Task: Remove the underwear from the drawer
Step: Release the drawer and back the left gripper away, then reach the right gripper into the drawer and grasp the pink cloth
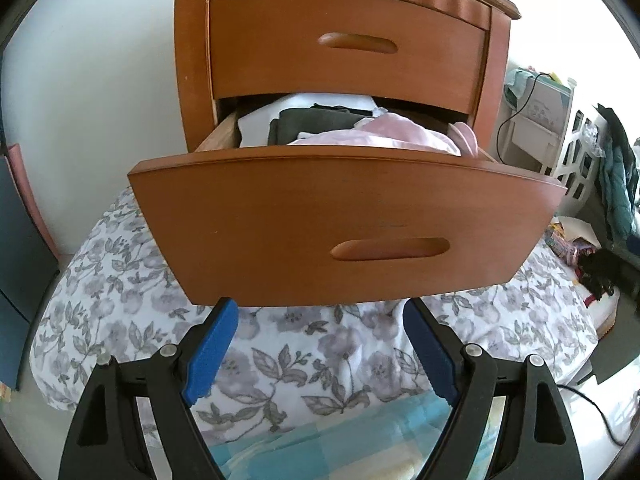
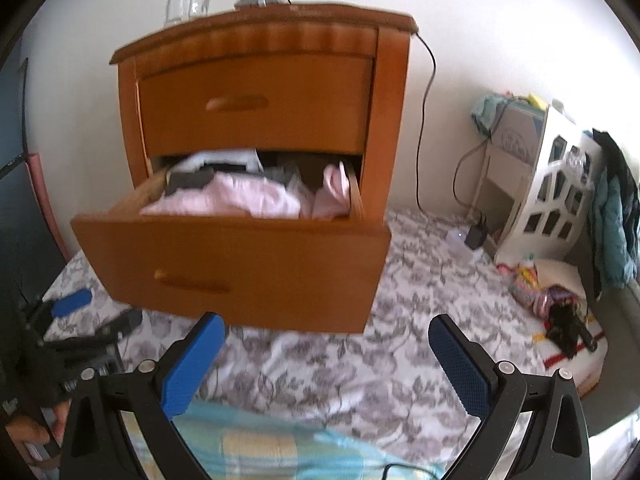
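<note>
My left gripper (image 1: 318,312) was spread, nothing between its blue pads (image 1: 210,350). It sat just below the bottom edge of the pulled-out drawer (image 1: 344,220), not touching it as far as I could tell. My right gripper (image 2: 328,330) was also spread and empty, a bit further back, hanging over the floral bedspread (image 2: 420,300) under the drawer's right corner. In the right view my left gripper showed low at the left, beside the drawer front.

Past my fingers and above them: the lower drawer stood open and full. Pink underwear (image 1: 372,136) lay on top at the front, bunched against the front panel, another pink piece rolled at the right wall. Behind it a dark folded garment (image 1: 304,124), then white cloth at the back. All of it well above and beyond both sets of fingers, untouched.

The top drawer (image 1: 348,48) was closed. On the nightstand (image 2: 394,120) top, a glass (image 2: 184,0), blurred. Far right, a white laundry basket (image 2: 548,196).
</note>
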